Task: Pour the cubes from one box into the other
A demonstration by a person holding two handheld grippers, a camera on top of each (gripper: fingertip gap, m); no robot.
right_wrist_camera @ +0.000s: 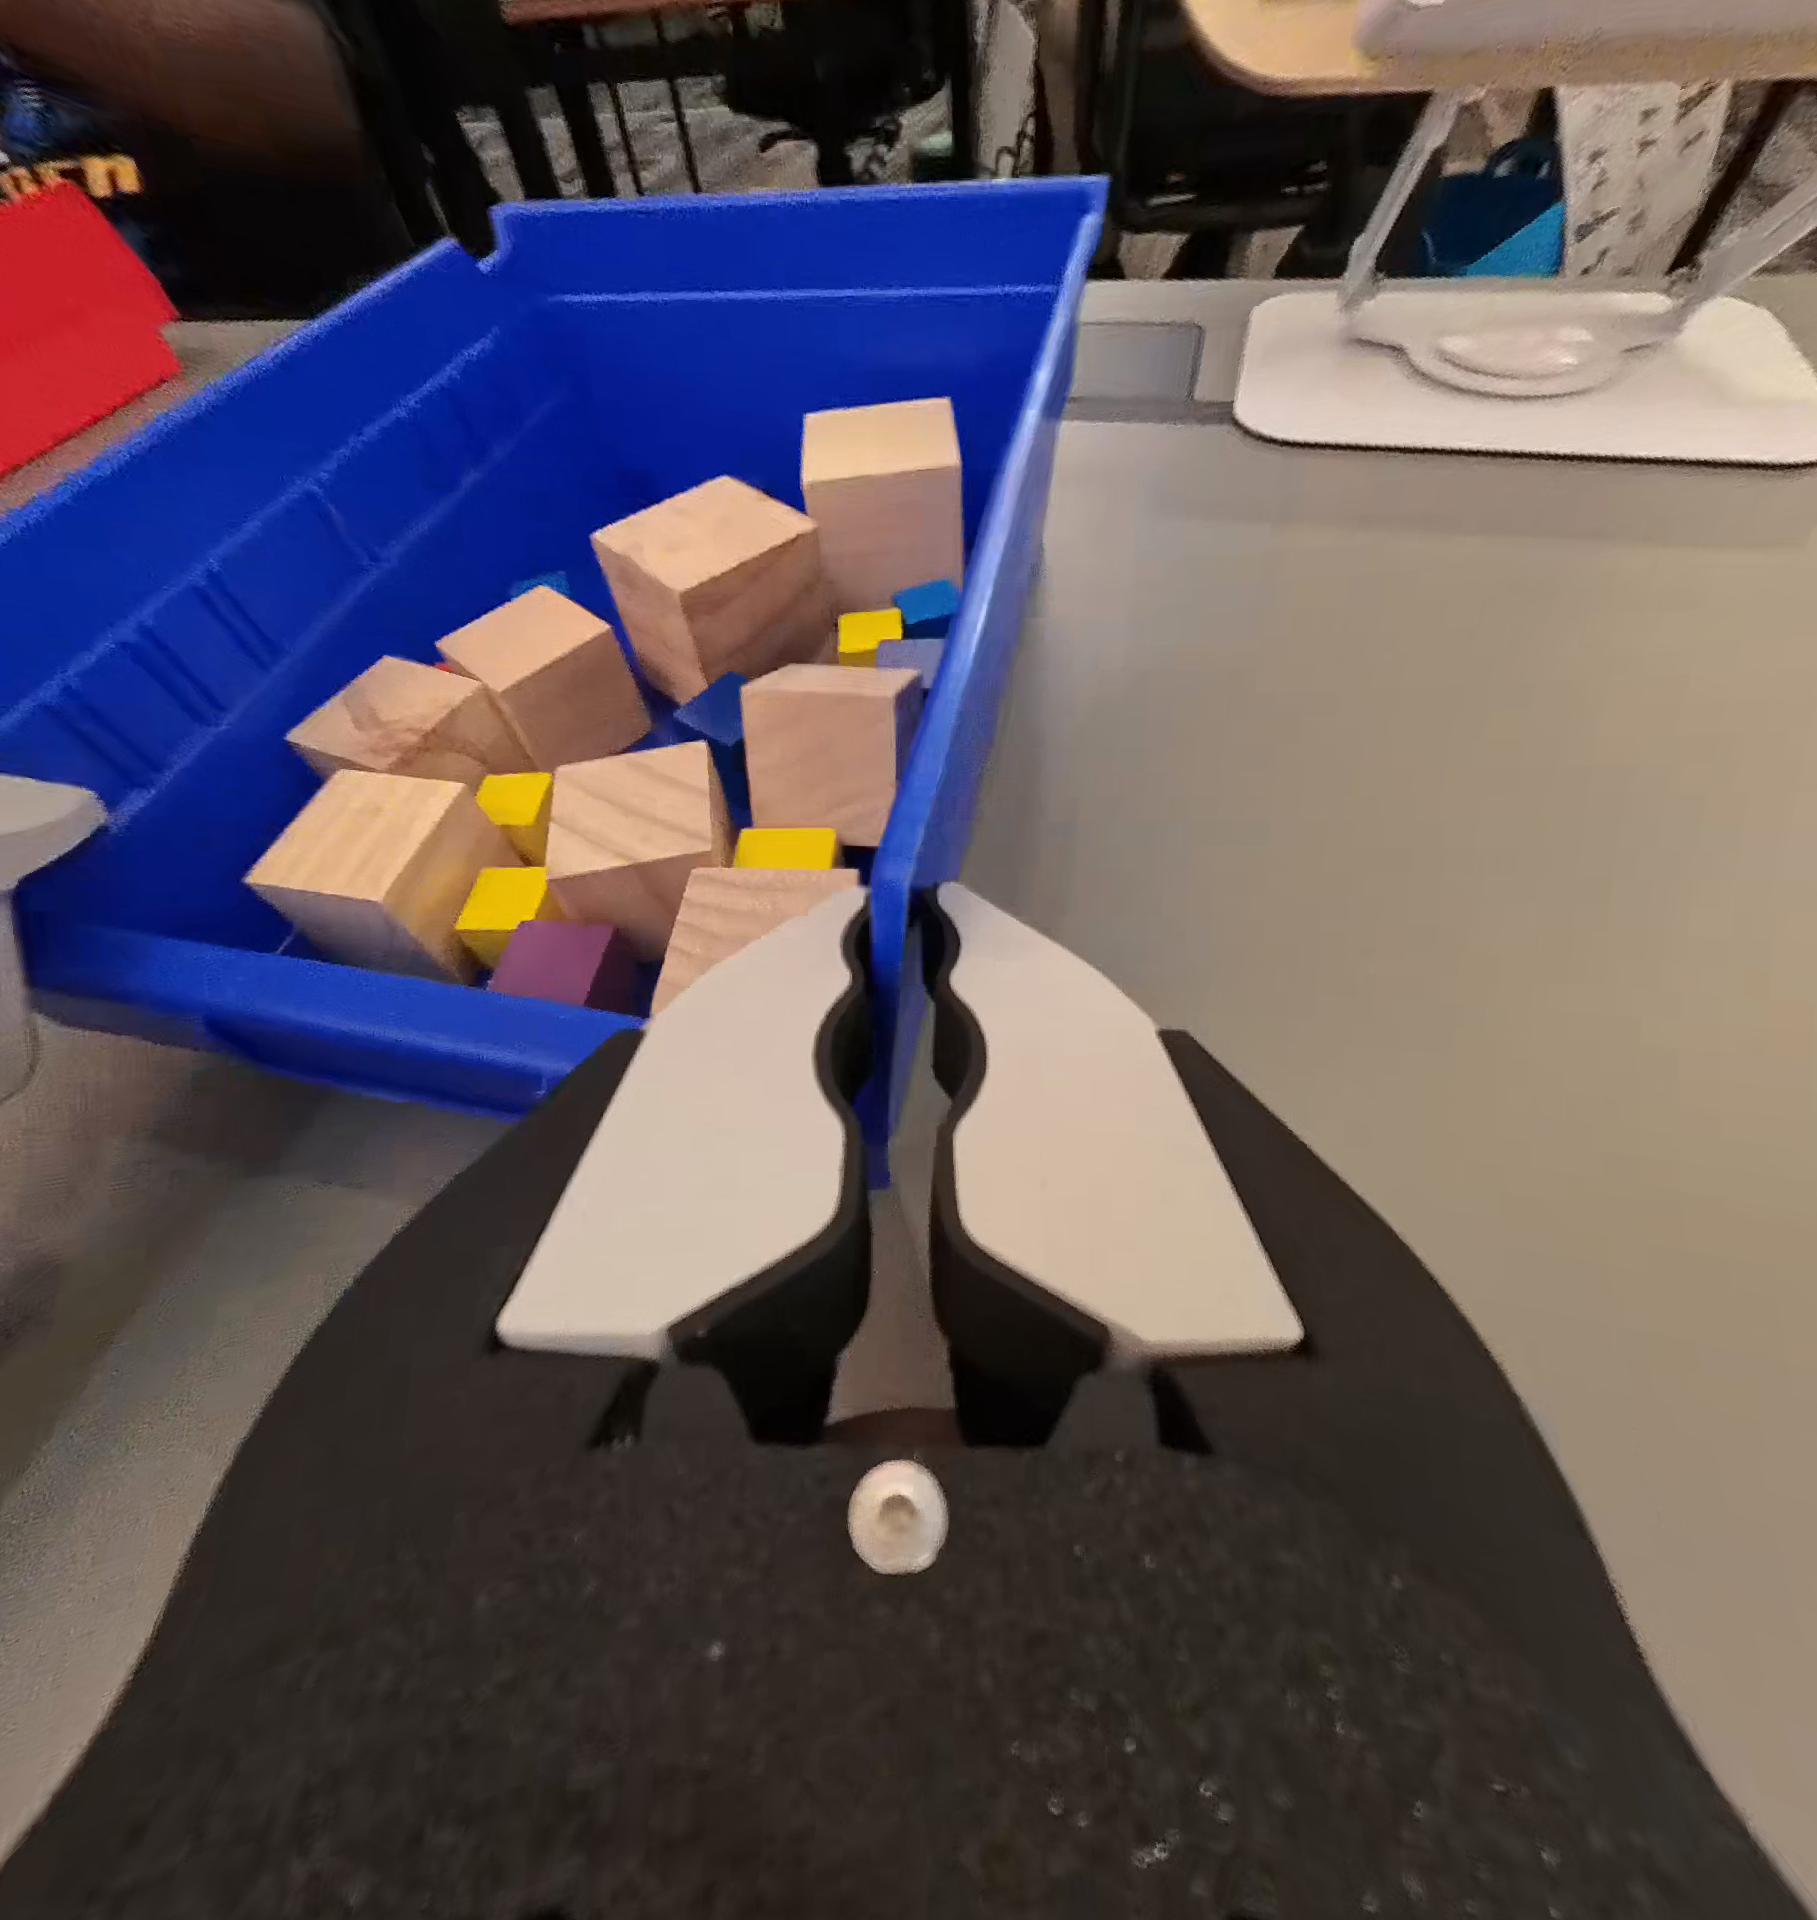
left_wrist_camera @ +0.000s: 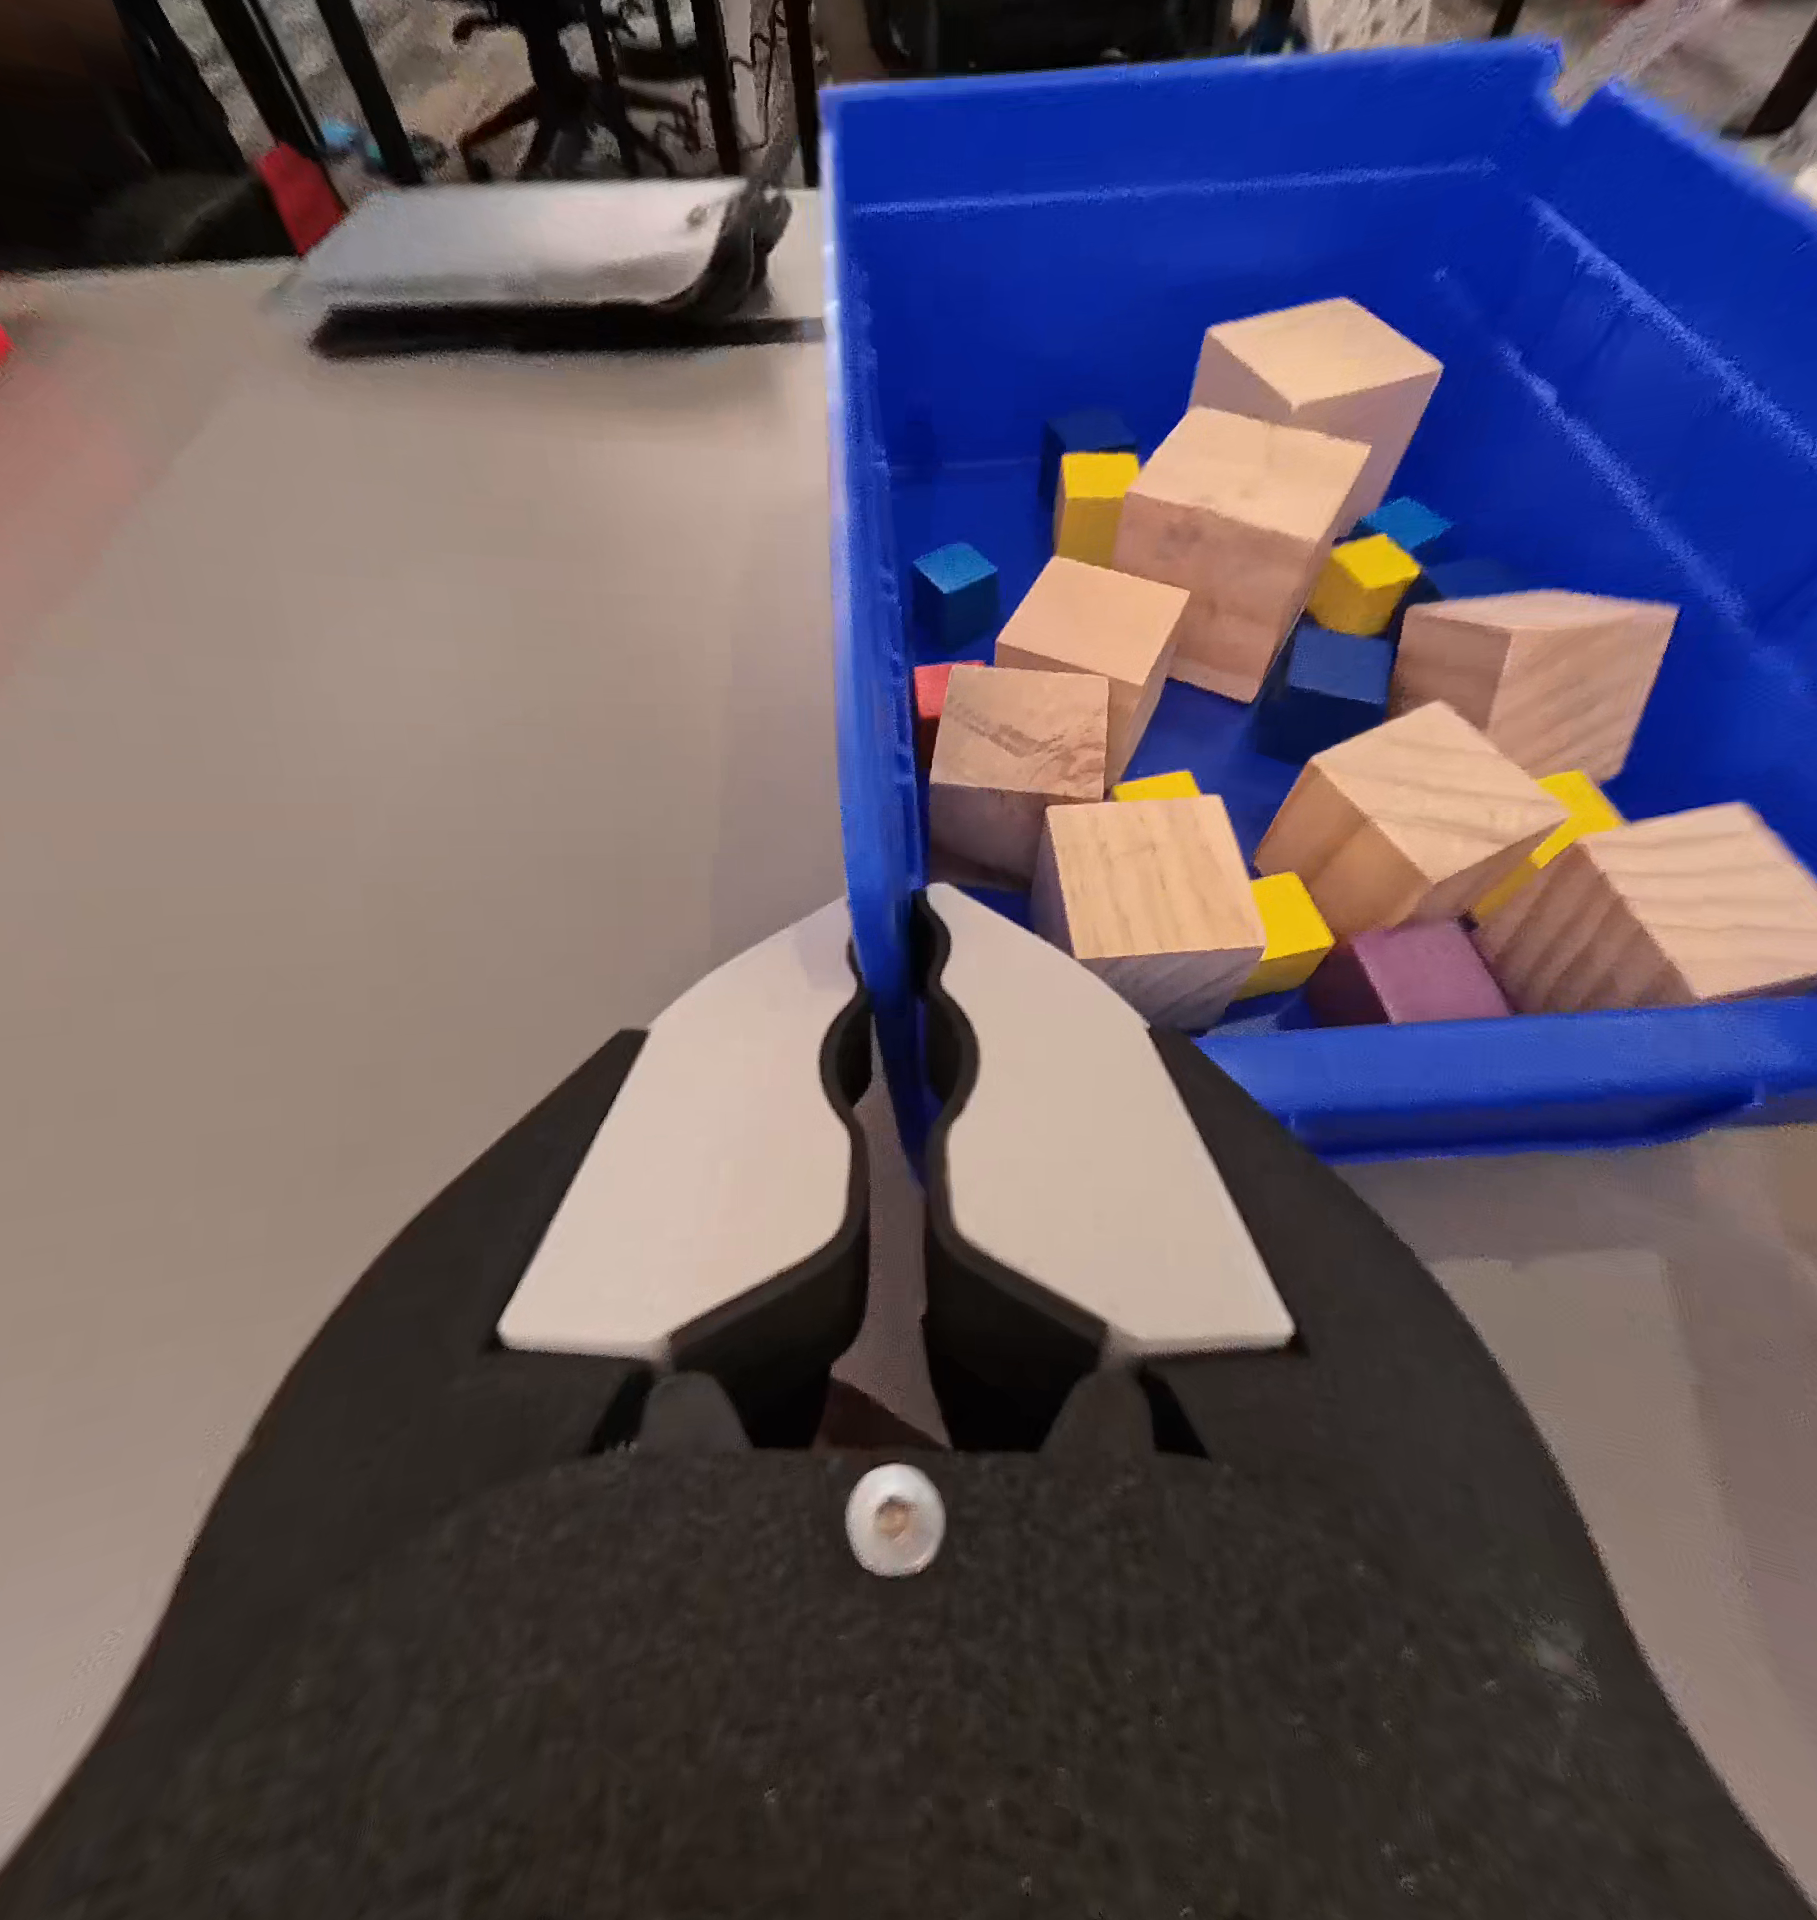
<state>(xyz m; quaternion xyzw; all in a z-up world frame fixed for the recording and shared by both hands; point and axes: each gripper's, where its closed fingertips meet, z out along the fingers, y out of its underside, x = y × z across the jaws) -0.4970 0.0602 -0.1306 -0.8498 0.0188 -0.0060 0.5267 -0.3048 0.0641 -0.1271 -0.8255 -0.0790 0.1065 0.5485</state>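
Blue box is seen on a grey tabletop; dark chair legs and a red object are visible behind, a white mat far right. Large plain wooden cubes and small yellow, blue and purple ones are held inside. Left gripper is clamped on the box's left wall, right gripper on its right wall.

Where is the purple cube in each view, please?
Left wrist view: the purple cube lies low right, against the near wall of the blue box.
Right wrist view: it lies low, left of centre, against the same near wall.
Shared landmark: a yellow cube touching it.
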